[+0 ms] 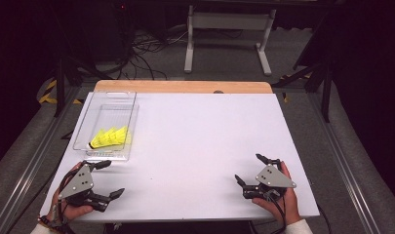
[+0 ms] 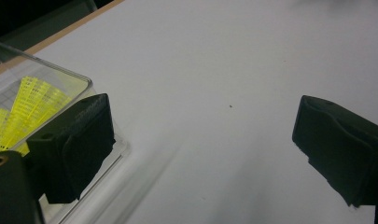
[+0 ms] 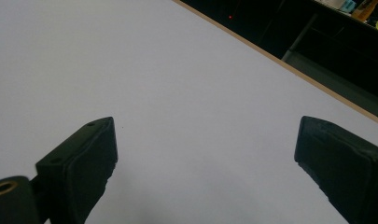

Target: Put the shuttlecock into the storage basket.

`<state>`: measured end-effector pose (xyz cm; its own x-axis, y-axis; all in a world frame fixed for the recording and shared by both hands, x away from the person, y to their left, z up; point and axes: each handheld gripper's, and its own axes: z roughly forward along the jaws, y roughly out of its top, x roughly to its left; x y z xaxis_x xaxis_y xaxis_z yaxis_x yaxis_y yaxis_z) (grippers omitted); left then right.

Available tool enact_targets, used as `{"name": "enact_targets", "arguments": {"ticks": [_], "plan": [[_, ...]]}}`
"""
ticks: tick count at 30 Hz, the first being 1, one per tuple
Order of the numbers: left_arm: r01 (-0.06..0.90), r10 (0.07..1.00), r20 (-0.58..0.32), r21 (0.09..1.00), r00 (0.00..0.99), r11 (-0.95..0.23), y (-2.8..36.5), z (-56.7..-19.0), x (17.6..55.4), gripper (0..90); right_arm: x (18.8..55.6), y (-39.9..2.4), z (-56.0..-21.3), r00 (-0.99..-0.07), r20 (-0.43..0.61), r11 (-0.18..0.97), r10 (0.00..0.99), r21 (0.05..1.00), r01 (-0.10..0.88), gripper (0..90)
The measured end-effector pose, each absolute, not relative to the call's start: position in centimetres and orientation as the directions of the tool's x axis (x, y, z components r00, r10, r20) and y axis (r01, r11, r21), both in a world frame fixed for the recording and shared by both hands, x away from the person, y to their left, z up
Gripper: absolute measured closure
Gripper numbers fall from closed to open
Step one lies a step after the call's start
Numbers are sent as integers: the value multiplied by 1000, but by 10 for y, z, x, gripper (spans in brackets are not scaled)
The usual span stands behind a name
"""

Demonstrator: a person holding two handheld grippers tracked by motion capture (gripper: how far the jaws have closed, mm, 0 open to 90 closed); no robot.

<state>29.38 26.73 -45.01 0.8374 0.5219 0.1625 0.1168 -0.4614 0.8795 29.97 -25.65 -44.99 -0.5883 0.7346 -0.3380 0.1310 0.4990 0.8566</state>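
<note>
Holding both tools low over the near edge of the white table (image 1: pixel 195 136), I have my left gripper (image 1: pixel 107 178) at about seven o'clock on the tabletop and my right gripper (image 1: pixel 256 168) at about five o'clock, well apart from one another. Both sets of jaws stand wide apart with nothing between them; in each gripper view I see bare white surface across the whole gap.

From above, the clear plastic tray (image 1: pixel 84 127) lies at about ten o'clock on the table, its long side running away from me. Inside it, at the near end, lie the yellow shuttlecocks (image 1: pixel 109 138), bunched together with their skirts fanned toward the far right and a dark cork tip toward the near left. How many there are I cannot tell for sure; they overlap.

My left gripper sits just beside the tray's near corner, at its six o'clock. In the left gripper view, one of my black pads (image 2: pixel 79 140) stands in front of the tray's (image 2: pixel 60 70) rim, and the yellow shuttlecocks (image 2: pixel 28 105) show through the clear wall at ten o'clock. Whether that pad touches the plastic I cannot tell.

My right gripper (image 3: pixel 205 154) looks out over open table toward the wooden far edge (image 3: pixel 280 63) at one o'clock.
</note>
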Motion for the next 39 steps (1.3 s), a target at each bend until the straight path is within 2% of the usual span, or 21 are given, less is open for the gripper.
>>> {"name": "enact_targets", "arguments": {"ticks": [39], "plan": [[132,525,156,873,837,-470,265,-453,299,65,304,-258,-454,-591,-338,507,733,850,143,73]]}}
